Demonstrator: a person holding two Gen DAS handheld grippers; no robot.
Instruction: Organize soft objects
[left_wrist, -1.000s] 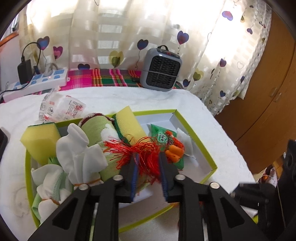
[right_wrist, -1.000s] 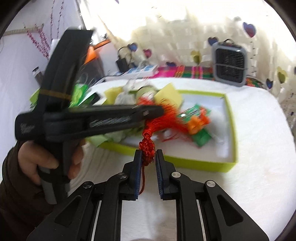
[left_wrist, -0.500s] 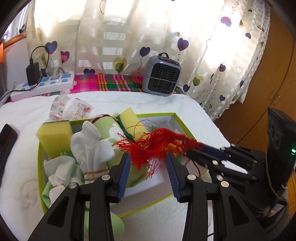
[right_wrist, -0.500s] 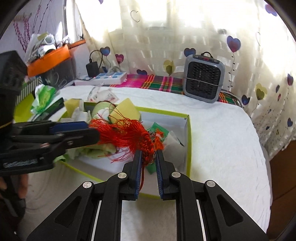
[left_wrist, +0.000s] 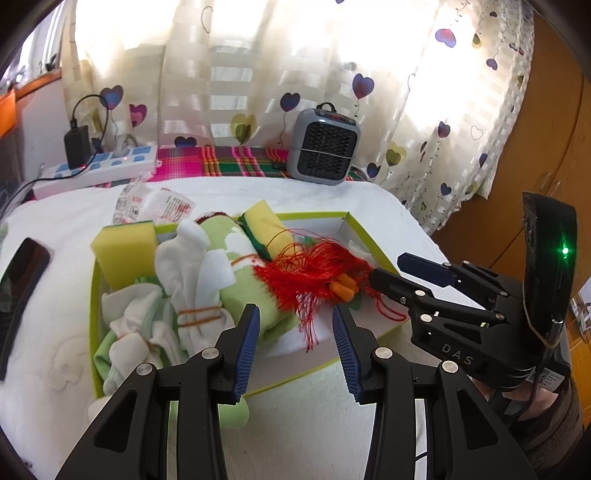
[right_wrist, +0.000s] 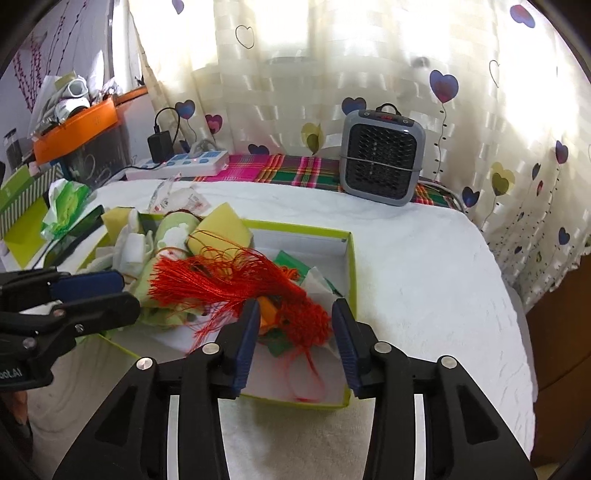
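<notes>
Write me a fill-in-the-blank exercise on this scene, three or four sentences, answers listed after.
1. The red tassel lies in the box with the lime ____ rim.
2. Two yellow ____ stand at the box's far end, one of them at.
3. The grey heater stands on a ____ cloth.
4. Both the left gripper and the right gripper have their fingers ____, having just been opening, pressing nothing.

Missing words: green; sponges; plaid; open

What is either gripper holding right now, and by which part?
Nothing. The right gripper has just been opening off the red tassel's knotted end, and the left gripper stands open short of the fringe. The tassel lies in the green box.
</notes>
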